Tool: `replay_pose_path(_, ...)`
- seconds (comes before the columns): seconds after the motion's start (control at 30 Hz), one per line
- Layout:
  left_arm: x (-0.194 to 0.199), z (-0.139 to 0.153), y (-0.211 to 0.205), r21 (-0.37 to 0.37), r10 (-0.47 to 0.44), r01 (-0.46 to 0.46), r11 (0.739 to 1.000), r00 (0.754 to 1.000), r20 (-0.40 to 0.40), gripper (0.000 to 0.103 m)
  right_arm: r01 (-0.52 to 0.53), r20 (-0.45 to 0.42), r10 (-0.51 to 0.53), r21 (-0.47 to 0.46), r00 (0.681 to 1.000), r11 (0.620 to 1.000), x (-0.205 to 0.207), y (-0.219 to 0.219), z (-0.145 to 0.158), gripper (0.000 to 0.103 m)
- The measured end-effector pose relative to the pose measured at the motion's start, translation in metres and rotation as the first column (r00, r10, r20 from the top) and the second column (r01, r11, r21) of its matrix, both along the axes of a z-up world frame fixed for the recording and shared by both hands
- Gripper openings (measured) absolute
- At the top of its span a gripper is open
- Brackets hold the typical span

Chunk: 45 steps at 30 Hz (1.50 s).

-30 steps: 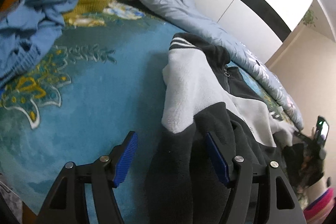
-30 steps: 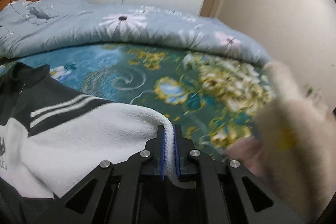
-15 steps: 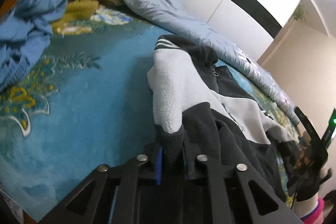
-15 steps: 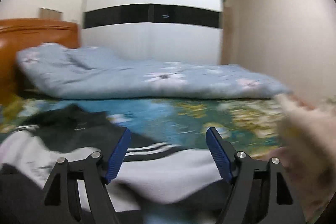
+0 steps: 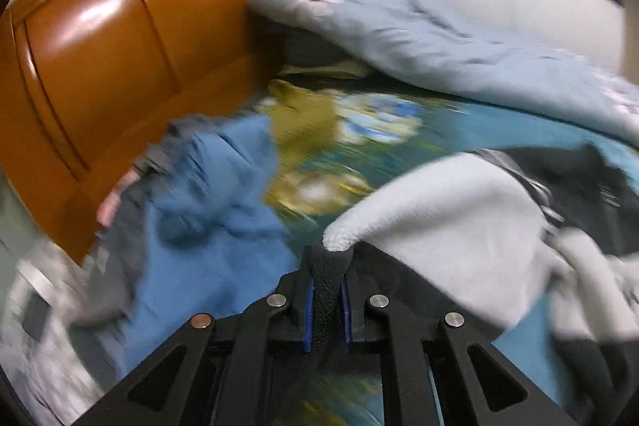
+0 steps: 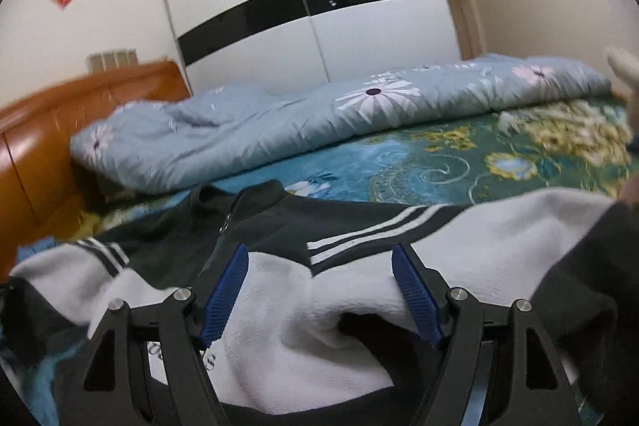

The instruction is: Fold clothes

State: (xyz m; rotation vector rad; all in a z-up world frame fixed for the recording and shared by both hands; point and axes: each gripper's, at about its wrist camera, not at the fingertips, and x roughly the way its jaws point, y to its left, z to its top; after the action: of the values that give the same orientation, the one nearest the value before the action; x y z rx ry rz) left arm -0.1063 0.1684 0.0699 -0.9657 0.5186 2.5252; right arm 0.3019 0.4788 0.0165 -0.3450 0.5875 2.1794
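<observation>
A black and white fleece jacket (image 6: 319, 326) with striped shoulders lies spread on the teal flowered bedspread (image 6: 419, 166). In the left wrist view my left gripper (image 5: 326, 300) is shut on the dark cuff of its white sleeve (image 5: 439, 226), and the sleeve hangs lifted above the bed. In the right wrist view my right gripper (image 6: 319, 290) stands open just over the jacket's white chest, its blue pads (image 6: 223, 290) apart and pressing on nothing. The jacket's collar and zip (image 6: 235, 210) lie beyond the fingers.
A pile of blue clothes (image 5: 207, 210) and a yellow garment (image 5: 303, 110) lie by the orange wooden headboard (image 5: 100, 74). A rolled pale-blue flowered quilt (image 6: 319, 114) runs along the far side of the bed. A white and black wardrobe (image 6: 319, 14) stands behind it.
My left gripper shut on the jacket's dark sleeve cuff, then lifted and swung it toward the headboard. My right gripper let go of the white fleece edge and now stands open over the chest.
</observation>
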Motion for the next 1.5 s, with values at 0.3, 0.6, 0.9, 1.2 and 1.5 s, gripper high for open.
replay_pose_path(0.3,-0.093,-0.015,0.042,-0.082,0.11,-0.103,0.991,0.99,0.089,0.019,-0.056,-0.015,0.056,0.001,0.998,0.998,-0.004,-0.006,-0.001,0.076)
replay_pose_path(0.6,-0.01,0.002,0.031,0.148,-0.078,0.054,0.987,0.984,0.159,0.062,-0.064,-0.006,0.064,-0.001,0.998,0.998,-0.007,-0.007,-0.002,0.076)
replay_pose_path(0.9,0.126,-0.041,0.025,0.383,-0.522,0.38,0.842,0.755,0.398,0.067,-0.087,-0.05,0.083,-0.081,0.995,0.993,0.024,-0.028,0.011,0.076)
replay_pose_path(1.2,0.171,-0.083,0.023,0.425,-0.556,0.375,0.824,0.68,0.478,0.067,-0.136,0.072,0.168,-0.319,0.983,0.938,0.113,-0.058,-0.026,0.076)
replay_pose_path(1.5,0.184,-0.089,0.016,0.466,-0.571,0.362,0.807,0.679,0.462,0.063,-0.217,-0.051,0.217,-0.431,0.975,0.876,0.133,-0.079,-0.044,0.077)
